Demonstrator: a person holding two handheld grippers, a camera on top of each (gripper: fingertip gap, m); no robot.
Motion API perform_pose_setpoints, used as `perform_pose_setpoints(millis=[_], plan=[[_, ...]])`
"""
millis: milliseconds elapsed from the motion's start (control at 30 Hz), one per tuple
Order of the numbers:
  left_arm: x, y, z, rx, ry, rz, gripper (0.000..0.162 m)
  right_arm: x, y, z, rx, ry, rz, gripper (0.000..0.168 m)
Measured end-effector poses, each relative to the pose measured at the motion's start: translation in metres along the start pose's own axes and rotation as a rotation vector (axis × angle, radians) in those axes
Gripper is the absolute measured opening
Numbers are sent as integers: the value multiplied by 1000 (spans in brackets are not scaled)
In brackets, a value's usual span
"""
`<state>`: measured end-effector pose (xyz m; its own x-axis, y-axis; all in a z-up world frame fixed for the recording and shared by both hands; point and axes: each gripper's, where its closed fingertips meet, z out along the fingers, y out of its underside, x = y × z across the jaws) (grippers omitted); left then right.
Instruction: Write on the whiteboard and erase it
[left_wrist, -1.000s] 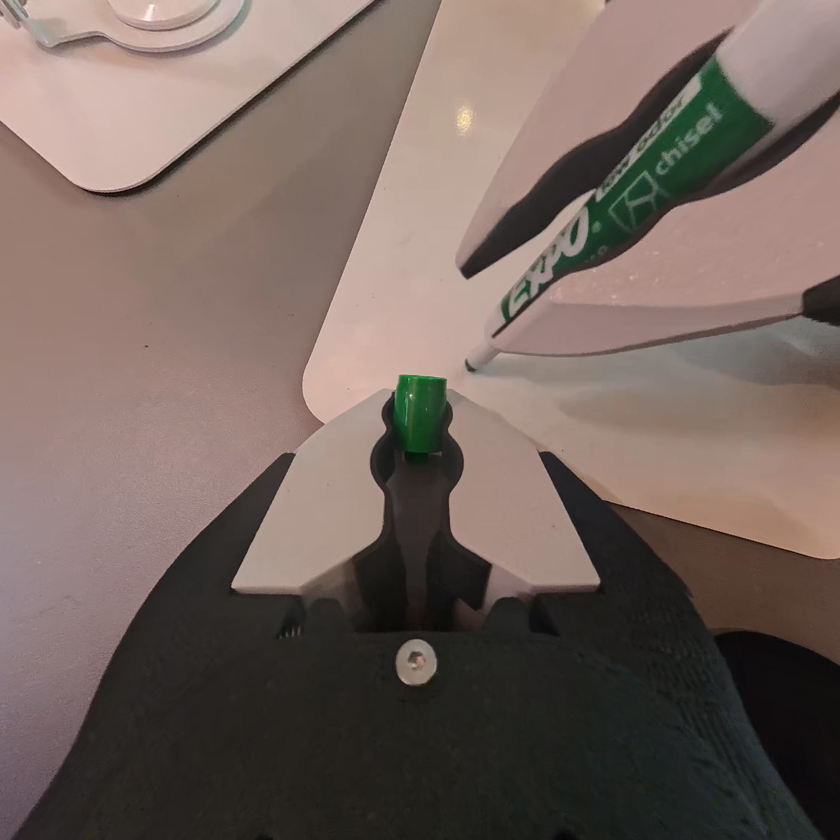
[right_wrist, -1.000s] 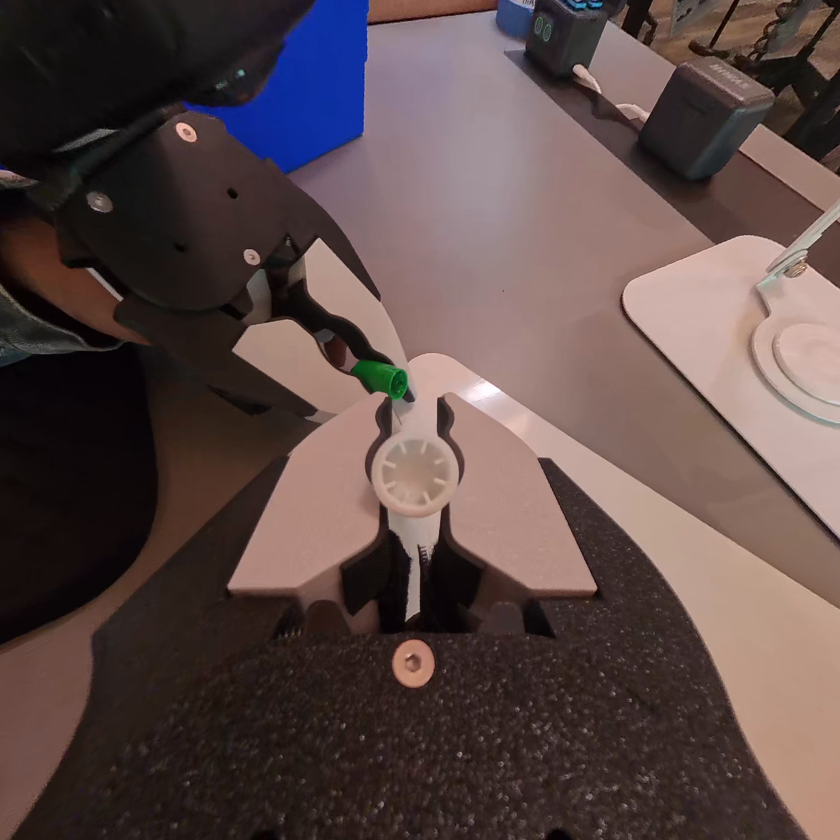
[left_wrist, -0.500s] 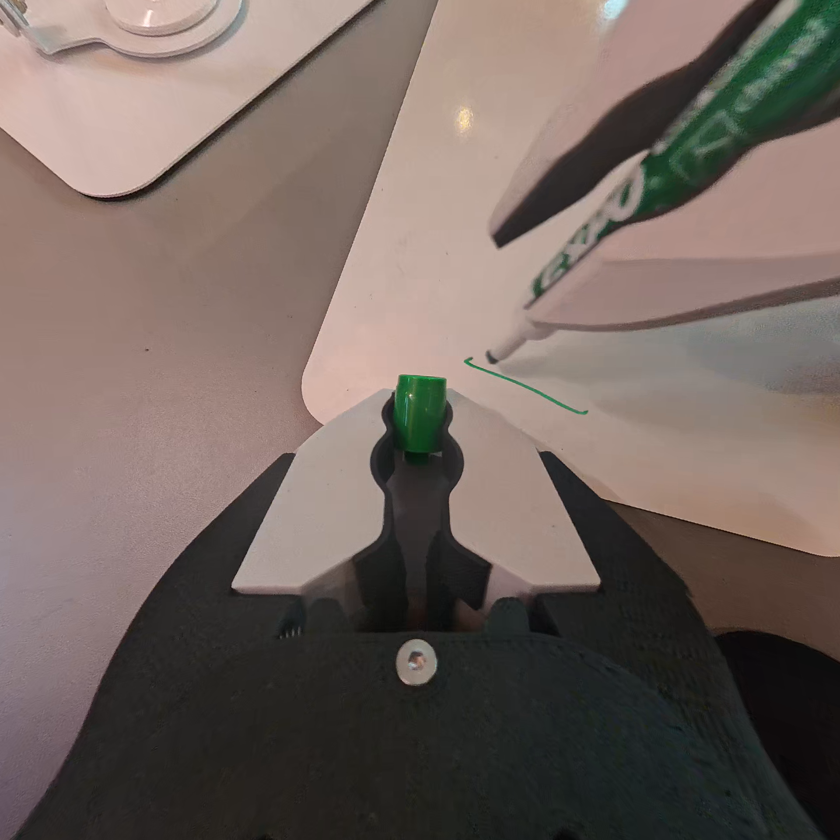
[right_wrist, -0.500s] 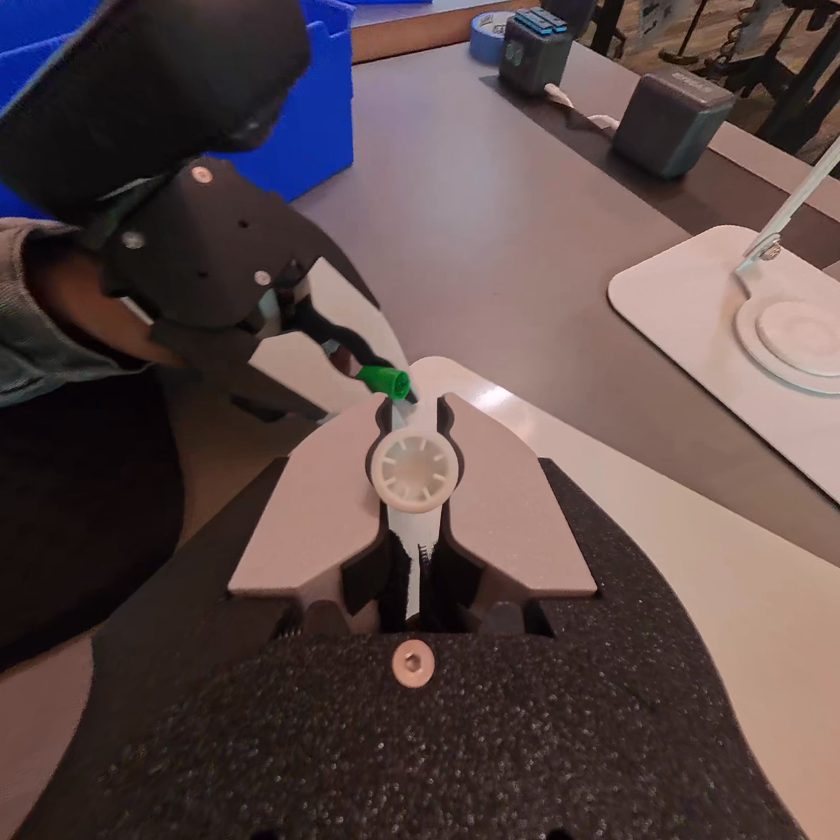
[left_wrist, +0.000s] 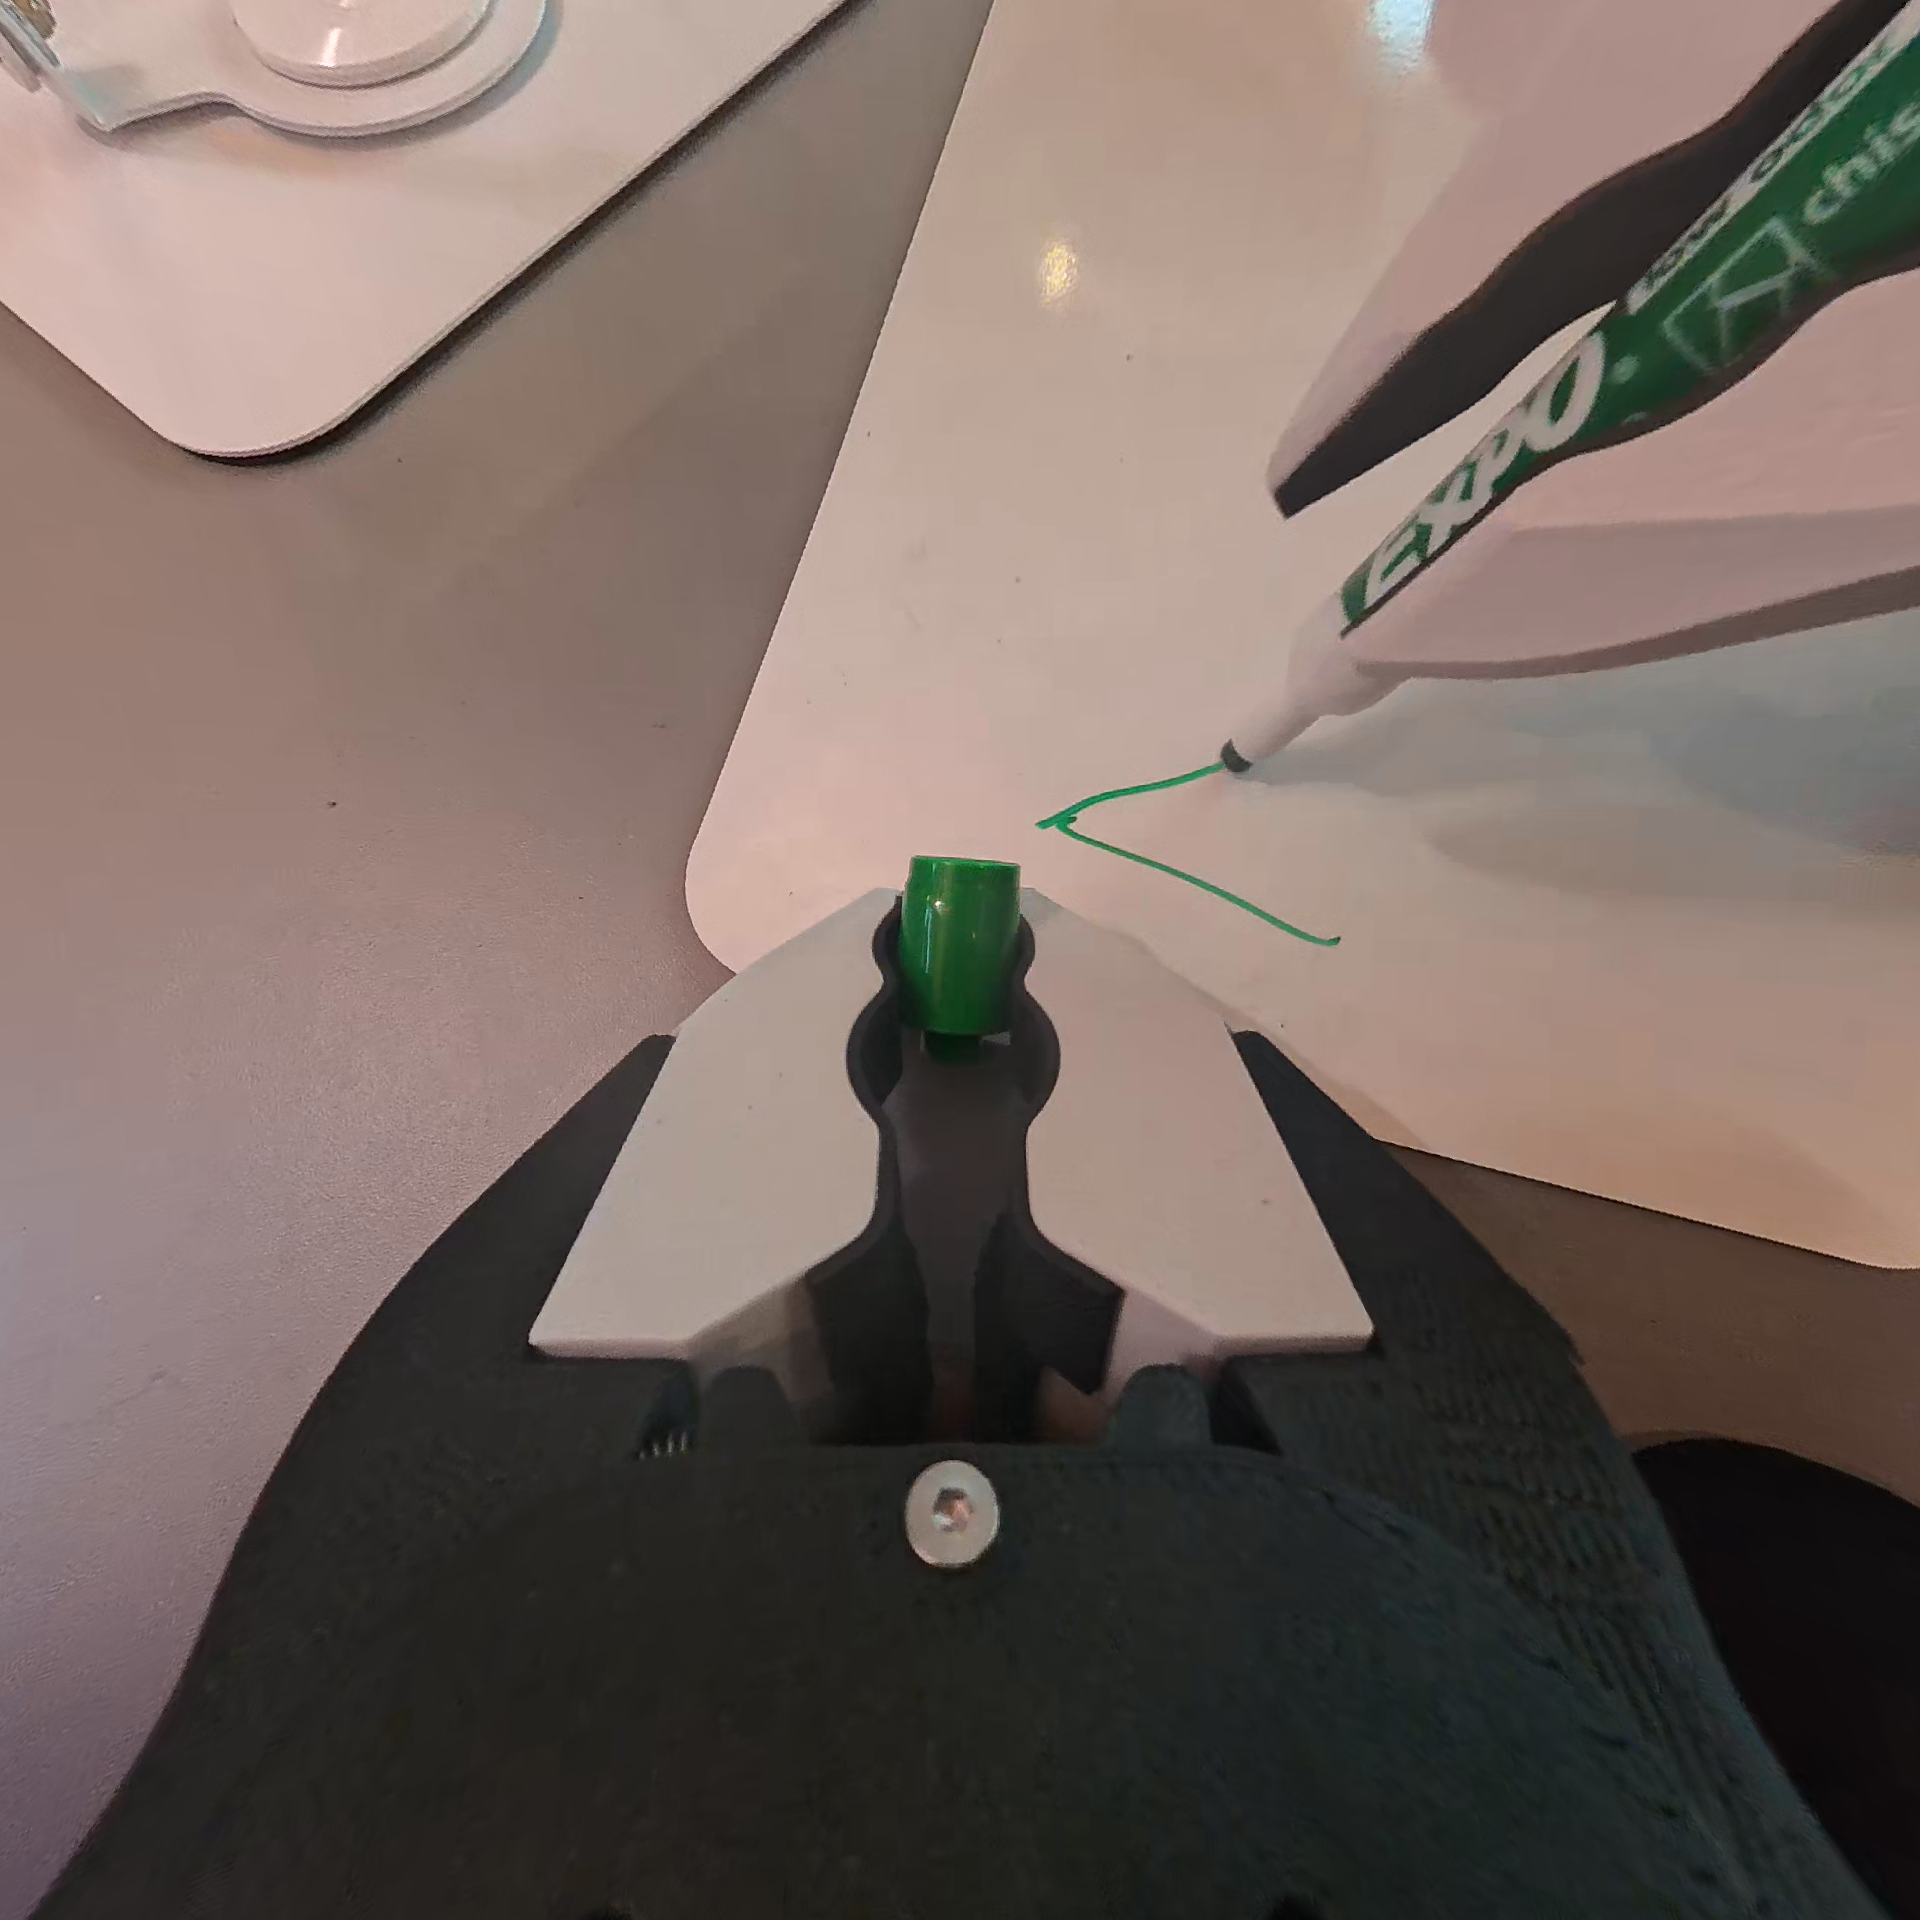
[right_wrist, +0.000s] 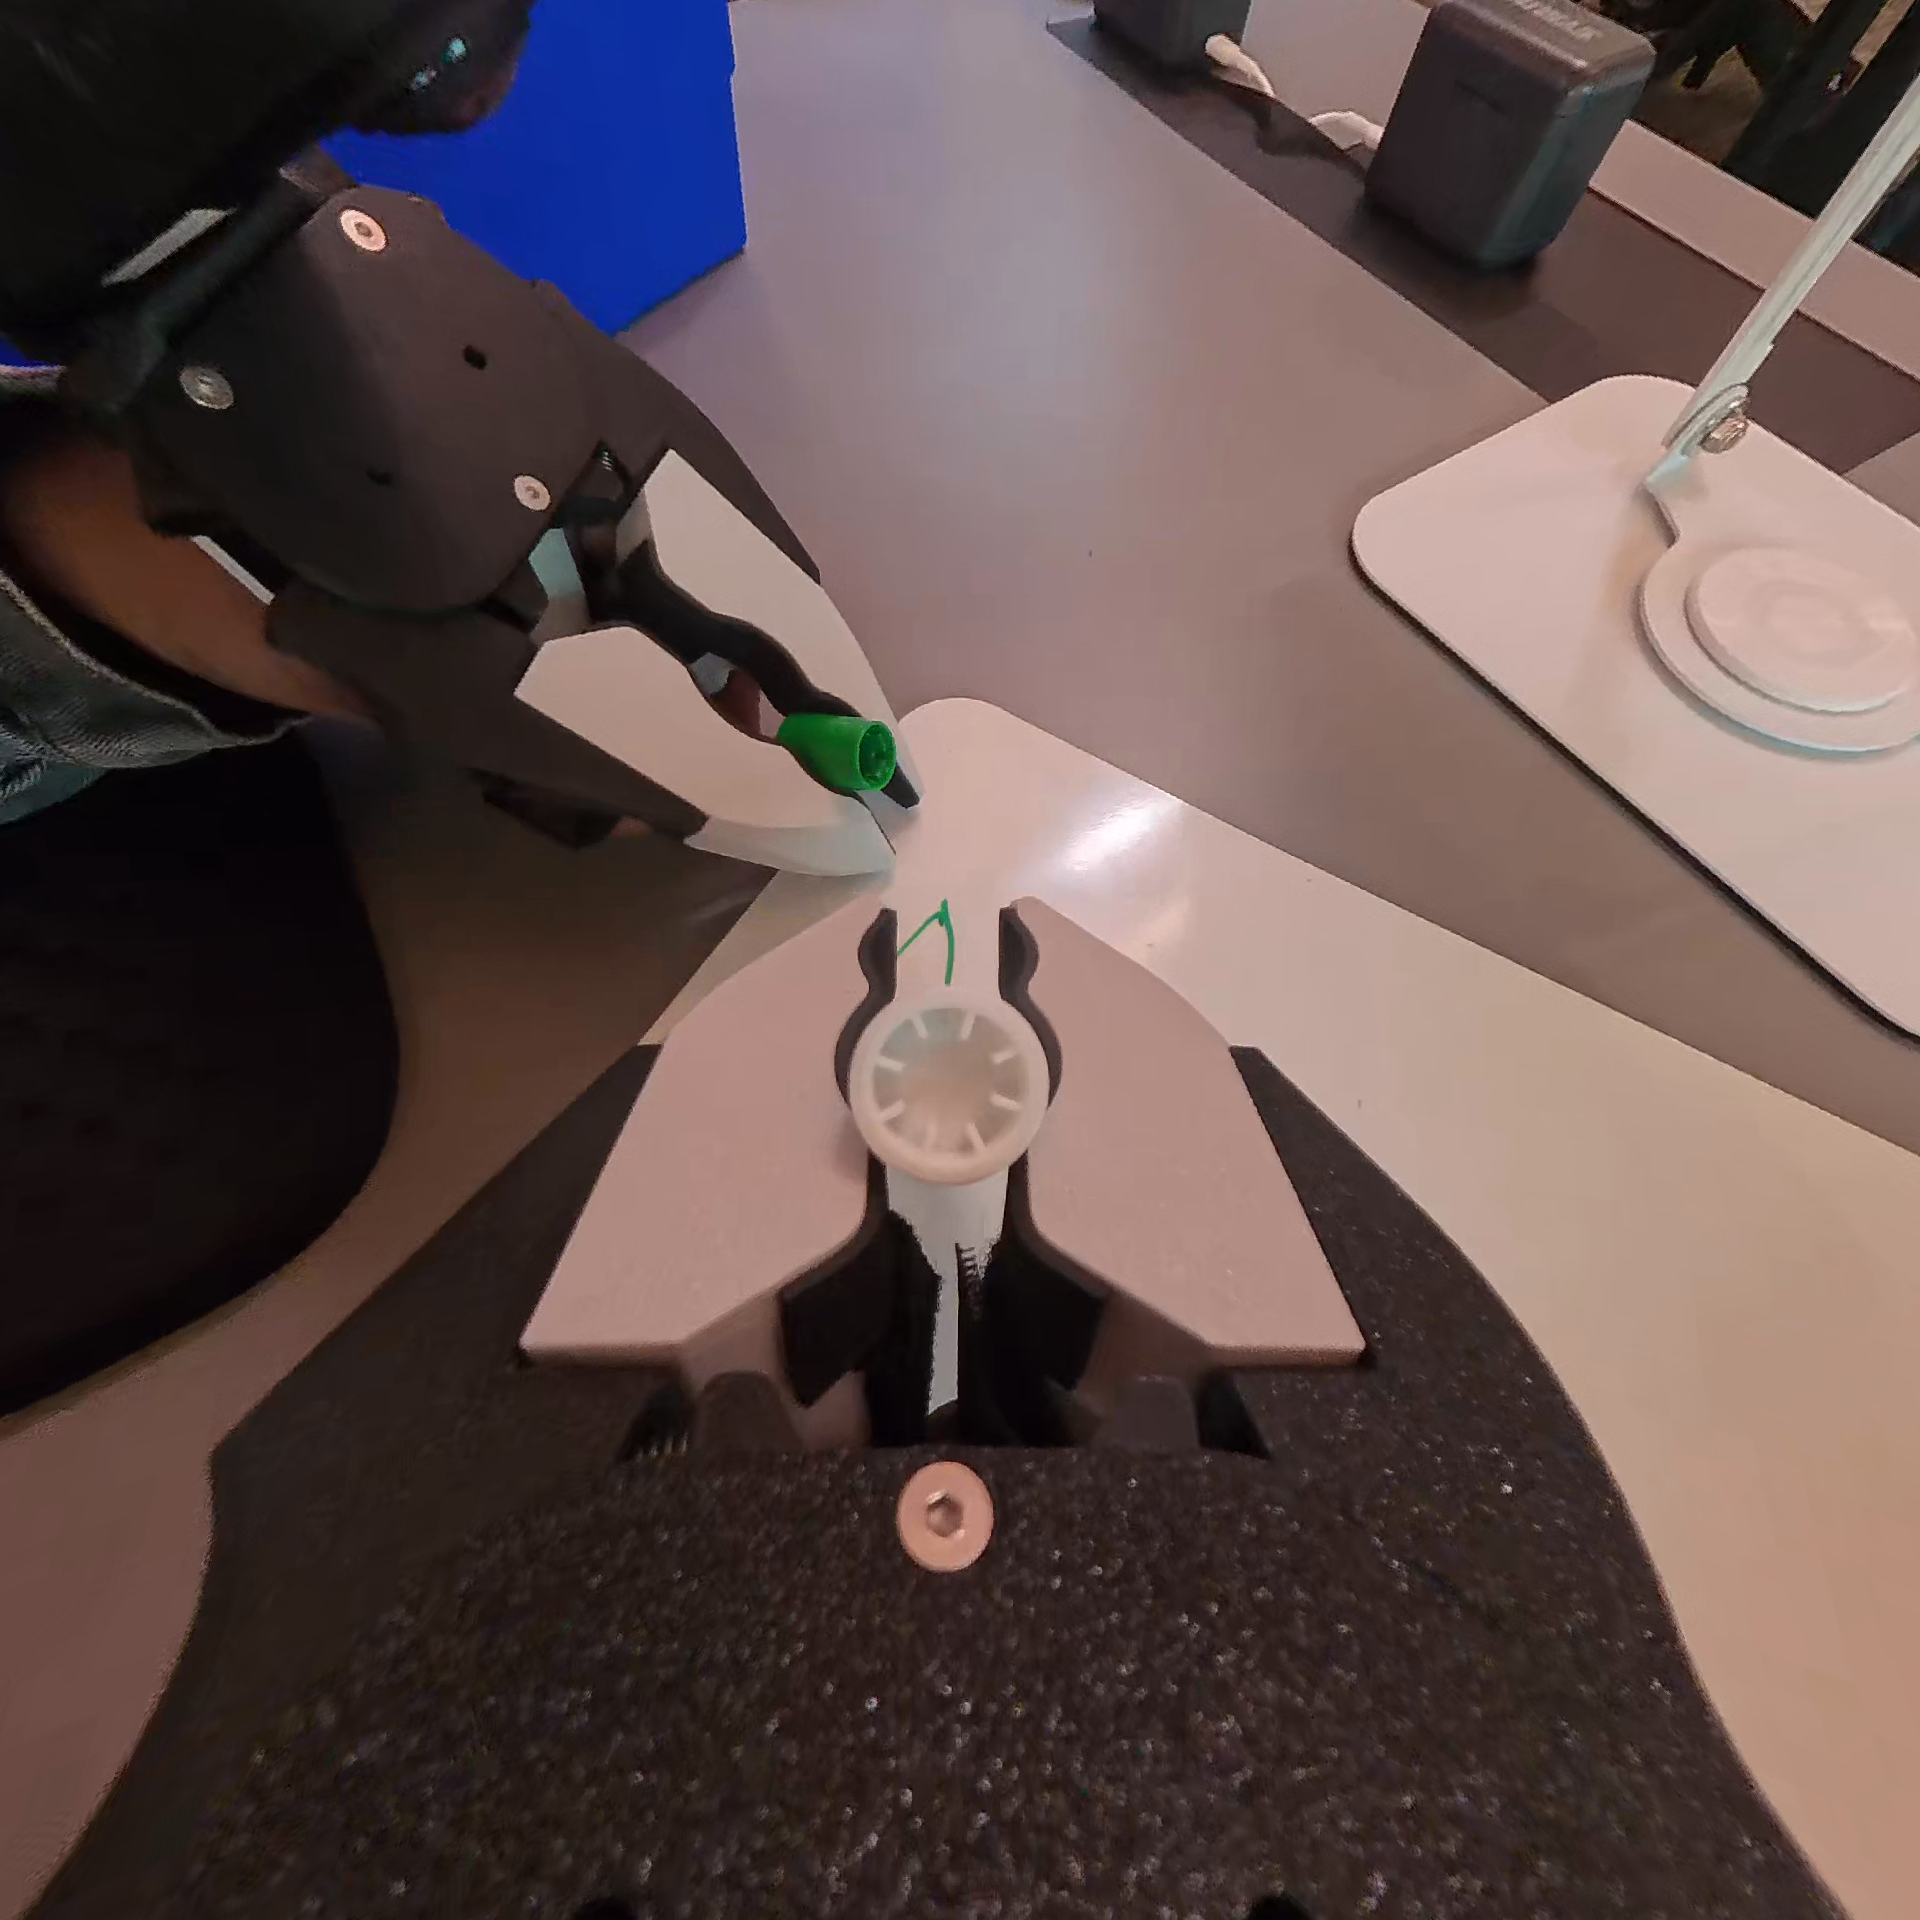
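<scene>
Grey counter (left_wrist: 364, 727) fills both views. Nearest, at lower centre, the left hand-held gripper (left_wrist: 961, 966) pinches the green marker cap (left_wrist: 956, 956), parked aside, probably for recapping. Beyond, the whiteboard (left_wrist: 1039, 468) lies flat. At upper right, the right hand-held gripper (left_wrist: 1621, 457) clamps the green marker (left_wrist: 1558, 436), nib touching the green stroke (left_wrist: 1174, 868).

The whiteboard (right_wrist: 1455, 1195) lies bare to the right of the marker (left_wrist: 1475, 520), open for passage. At its near corner the left gripper (right_wrist: 883, 800) crowds in with the cap (right_wrist: 836, 750), close beside the marker tip. Across a strip of bare worktop (right_wrist: 1091, 416) stands a lamp base (right_wrist: 1558, 582); farther back, a blue bin (right_wrist: 582, 177) and dark boxes (right_wrist: 1507, 125).
</scene>
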<state>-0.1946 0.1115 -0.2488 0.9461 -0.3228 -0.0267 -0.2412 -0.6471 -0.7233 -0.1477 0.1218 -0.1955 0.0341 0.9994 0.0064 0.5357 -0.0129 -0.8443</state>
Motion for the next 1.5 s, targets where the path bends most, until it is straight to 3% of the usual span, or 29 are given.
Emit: perform_pose_setpoints(millis=[300,600,900,1200,1500], plan=[[1,0,0,2,7,3,16,25,-8,14,12,56,6,19],[1,0,0,2,8,2,16,8,13,-21,-44,56,28,19],[2,0,0,2,11,10,16,41,-2,4,14,98,51,19],[2,0,0,2,11,10,16,18,17,-23,-78,86,75,19],[2,0,0,2,10,20,16,40,-1,4,-56,108,50,19]])
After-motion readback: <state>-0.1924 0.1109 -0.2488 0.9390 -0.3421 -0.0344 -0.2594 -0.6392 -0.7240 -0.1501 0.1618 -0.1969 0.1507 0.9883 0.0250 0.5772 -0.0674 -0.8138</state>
